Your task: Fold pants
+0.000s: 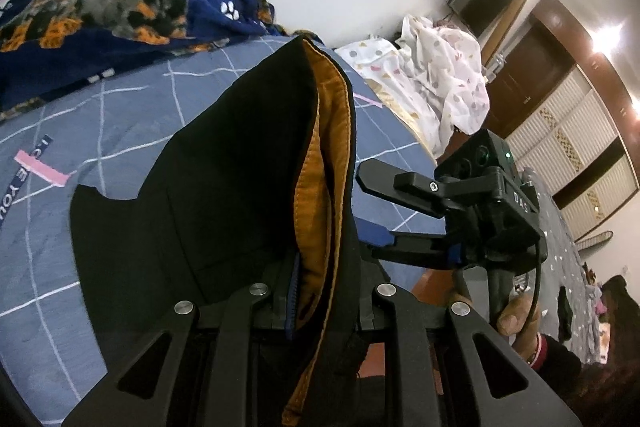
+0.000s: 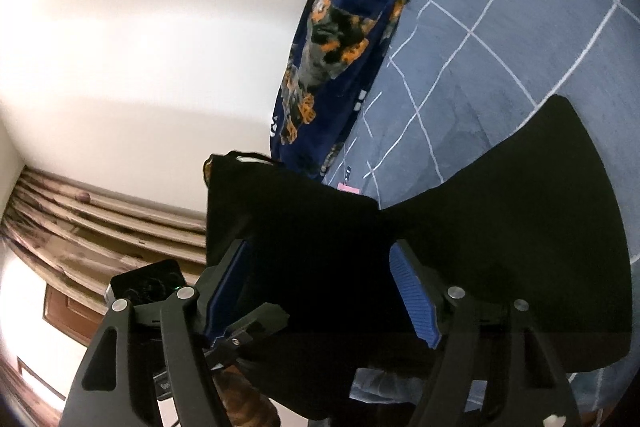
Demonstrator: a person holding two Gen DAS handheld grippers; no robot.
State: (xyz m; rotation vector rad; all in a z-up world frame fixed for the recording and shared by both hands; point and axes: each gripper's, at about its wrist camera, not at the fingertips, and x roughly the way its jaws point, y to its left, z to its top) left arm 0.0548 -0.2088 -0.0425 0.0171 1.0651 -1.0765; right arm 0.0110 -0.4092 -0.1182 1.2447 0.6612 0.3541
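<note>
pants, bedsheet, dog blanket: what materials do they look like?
Pants: matte black woven shell, mustard lining with visible stitching, likely cotton or a blend. Bedsheet: smooth blue-grey printed cloth, probably cotton or polyester. Dog blanket: plush fleece, judging by its soft, fuzzy nap.

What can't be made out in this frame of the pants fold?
- Left wrist view: the left gripper pads are buried in the pants.
- Left wrist view: the right gripper shows side-on beside the pants; contact with the cloth can't be told.
- Right wrist view: the pants are a black mass; no seams or fold lines, and the lower edge is cut off.
</note>
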